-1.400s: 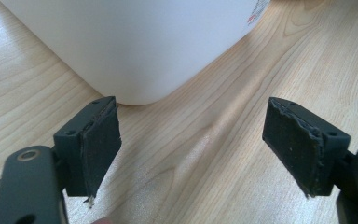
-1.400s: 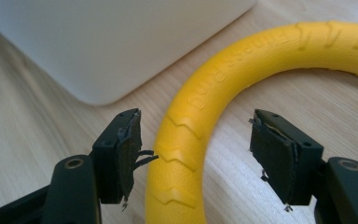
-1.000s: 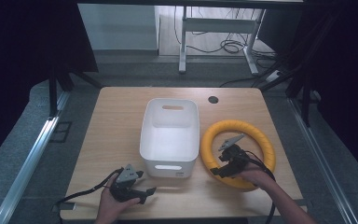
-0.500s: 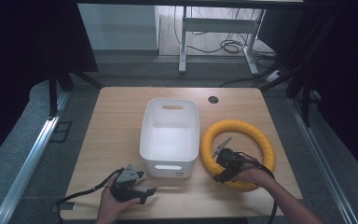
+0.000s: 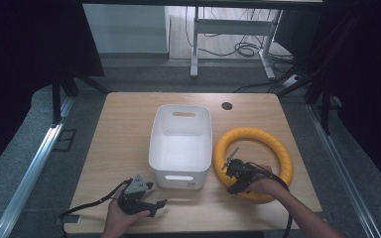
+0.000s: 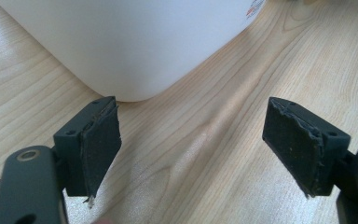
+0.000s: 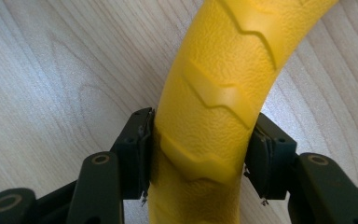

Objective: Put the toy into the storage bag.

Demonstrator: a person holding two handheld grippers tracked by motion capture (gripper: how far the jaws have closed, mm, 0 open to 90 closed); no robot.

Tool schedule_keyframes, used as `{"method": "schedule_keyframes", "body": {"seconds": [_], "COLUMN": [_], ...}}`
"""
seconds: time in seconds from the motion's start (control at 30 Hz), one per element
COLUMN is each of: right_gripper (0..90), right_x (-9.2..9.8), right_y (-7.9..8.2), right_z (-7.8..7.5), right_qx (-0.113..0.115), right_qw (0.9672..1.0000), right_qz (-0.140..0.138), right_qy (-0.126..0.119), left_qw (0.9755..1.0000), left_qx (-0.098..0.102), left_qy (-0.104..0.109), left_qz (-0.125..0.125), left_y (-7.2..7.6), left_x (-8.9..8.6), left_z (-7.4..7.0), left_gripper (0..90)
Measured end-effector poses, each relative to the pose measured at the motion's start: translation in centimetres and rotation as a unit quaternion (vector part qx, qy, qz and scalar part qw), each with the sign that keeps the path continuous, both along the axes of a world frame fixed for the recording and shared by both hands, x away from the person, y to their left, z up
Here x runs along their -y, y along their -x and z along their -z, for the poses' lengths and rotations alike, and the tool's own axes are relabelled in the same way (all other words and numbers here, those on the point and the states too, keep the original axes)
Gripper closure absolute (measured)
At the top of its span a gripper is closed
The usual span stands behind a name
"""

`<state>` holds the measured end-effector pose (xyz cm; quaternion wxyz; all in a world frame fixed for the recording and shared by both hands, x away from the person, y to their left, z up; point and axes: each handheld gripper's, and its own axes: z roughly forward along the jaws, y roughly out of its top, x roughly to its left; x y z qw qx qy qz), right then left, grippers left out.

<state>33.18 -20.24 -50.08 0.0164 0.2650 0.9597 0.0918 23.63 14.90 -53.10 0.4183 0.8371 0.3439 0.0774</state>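
Observation:
A yellow ring (image 5: pixel 254 163) with a ridged surface lies flat on the wooden table (image 5: pixel 129 129), right of a white bin (image 5: pixel 181 146). My right gripper (image 5: pixel 234 174) sits over the ring's near-left arc. Its jaws have just been closing, and in the right gripper view both pads (image 7: pixel 142 154) press on the sides of the yellow ring (image 7: pixel 214 112). My left gripper (image 5: pixel 151 203) rests near the table's front edge, left of the bin's near corner. Its jaws stand wide open over bare wood, pads (image 6: pixel 100 144) apart, with the white bin (image 6: pixel 130 42) just ahead.
The white bin is empty and has a handle slot in its near and far walls. A dark round hole (image 5: pixel 226 105) marks the table's far right. Metal rails (image 5: pixel 30 168) run along both sides of the table, and desk legs and cables (image 5: pixel 238 47) stand beyond it.
The right gripper has come down onto the ring's near-left arc and its jaws have closed on it. The left gripper and the bin have stayed where they were.

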Motion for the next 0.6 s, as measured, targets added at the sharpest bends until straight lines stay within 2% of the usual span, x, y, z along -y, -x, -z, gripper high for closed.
{"method": "schedule_keyframes", "body": {"seconds": [0.13, 0.17, 0.23, 0.27, 0.33, 0.37, 0.4, 0.43, 0.47, 0.5, 0.53, 0.6], "right_gripper": [47.9, 48.1, 48.1, 48.3, 48.3, 48.4, 48.5, 48.5, 48.5, 48.5, 48.6, 48.6], "right_x": [0.2, 0.5, 0.6, 1.1, 1.3, 1.5, 2.0, 2.0, 2.6, 2.6, 3.2, 3.7], "right_y": [-0.2, -0.3, -0.3, -0.5, -0.6, -0.7, -1.0, -1.0, -1.2, -1.2, -1.5, -1.6], "right_z": [-0.1, -0.2, -0.3, -0.8, -1.0, -1.3, -2.1, -2.1, -2.8, -2.8, -3.6, -4.2], "right_qx": [-0.01, -0.014, -0.014, -0.018, -0.017, -0.019, -0.022, -0.022, -0.024, -0.024, -0.023, -0.023], "right_qw": [0.9999, 0.9995, 0.9993, 0.9982, 0.9978, 0.9968, 0.9943, 0.9943, 0.9912, 0.9912, 0.9881, 0.9849], "right_qz": [0.004, 0.009, 0.012, 0.017, 0.019, 0.024, 0.03, 0.03, 0.035, 0.035, 0.04, 0.045], "right_qy": [-0.012, -0.027, -0.032, -0.055, -0.062, -0.073, -0.1, -0.1, -0.125, -0.125, -0.147, -0.166], "left_qw": [1.0, 1.0, 1.0, 1.0, 1.0, 1.0, 1.0, 1.0, 1.0, 1.0, 1.0, 1.0], "left_qx": [0.0, 0.0, 0.0, 0.0, -0.001, -0.001, -0.001, -0.001, -0.001, -0.001, -0.001, -0.001], "left_qy": [0.0, -0.001, -0.001, -0.001, -0.001, 0.0, 0.0, 0.0, 0.0, 0.0, 0.0, 0.0], "left_qz": [0.0, 0.0, 0.0, 0.0, -0.001, -0.001, -0.001, -0.001, -0.001, -0.001, -0.001, -0.001], "left_y": [0.0, 0.0, 0.0, 0.0, 0.0, 0.0, 0.0, 0.0, 0.0, 0.0, 0.0, 0.0], "left_x": [0.0, 0.0, 0.0, 0.1, 0.1, 0.1, 0.1, 0.1, 0.1, 0.1, 0.1, 0.1], "left_z": [0.0, 0.0, 0.1, 0.1, 0.1, 0.1, 0.1, 0.1, 0.1, 0.1, 0.1, 0.1], "left_gripper": [19.3, 19.2, 19.3, 19.3, 19.3, 19.3, 19.3, 19.3, 19.3, 19.3, 19.3, 19.3]}}
